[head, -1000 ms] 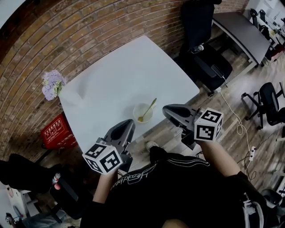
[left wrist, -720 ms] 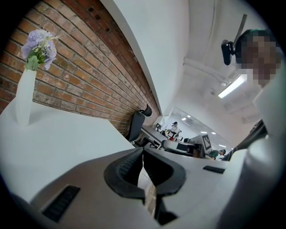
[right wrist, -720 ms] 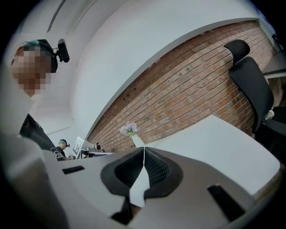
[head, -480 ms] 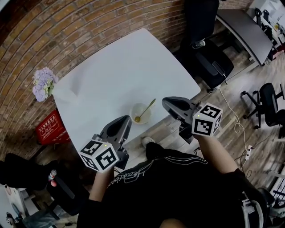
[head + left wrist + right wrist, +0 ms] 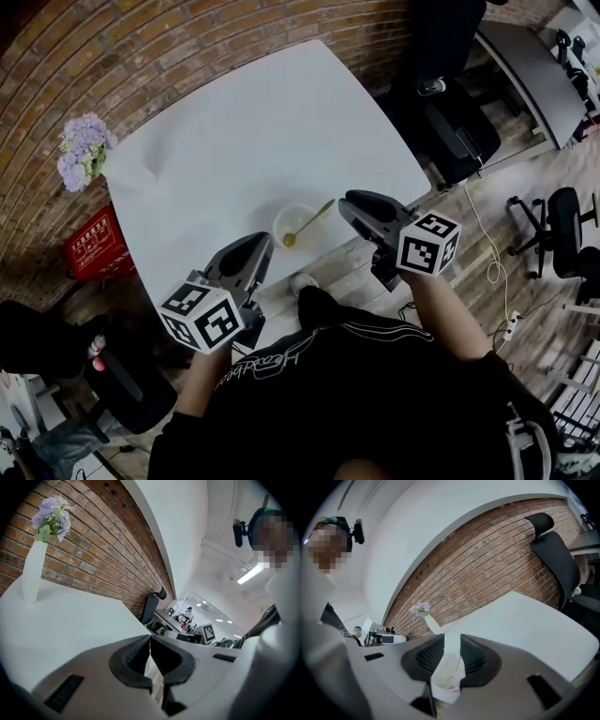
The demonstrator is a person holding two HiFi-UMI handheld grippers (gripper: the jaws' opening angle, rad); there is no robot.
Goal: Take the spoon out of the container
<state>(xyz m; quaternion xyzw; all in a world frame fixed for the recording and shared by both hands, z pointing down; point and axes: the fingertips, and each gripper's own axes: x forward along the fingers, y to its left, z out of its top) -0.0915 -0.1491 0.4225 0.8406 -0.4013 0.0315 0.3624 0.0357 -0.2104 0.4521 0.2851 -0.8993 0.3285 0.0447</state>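
A small white container (image 5: 292,226) stands near the front edge of the white table (image 5: 253,131), with a golden spoon (image 5: 309,222) leaning in it, handle up to the right. My right gripper (image 5: 359,208) hovers just right of the container with its jaws narrowly apart and empty. Between those jaws in the right gripper view (image 5: 452,641) I see the container (image 5: 447,672) and the thin spoon (image 5: 455,666). My left gripper (image 5: 249,262) hangs below and left of the container. The left gripper (image 5: 150,639) is shut on nothing.
A white vase of purple flowers (image 5: 80,150) stands at the table's far left corner against the brick wall. A red crate (image 5: 91,246) sits on the floor left of the table. A black office chair (image 5: 450,122) stands to the right.
The head view has swung a little, so the table sits higher and more to the left. Both grippers keep about the same places beside the container.
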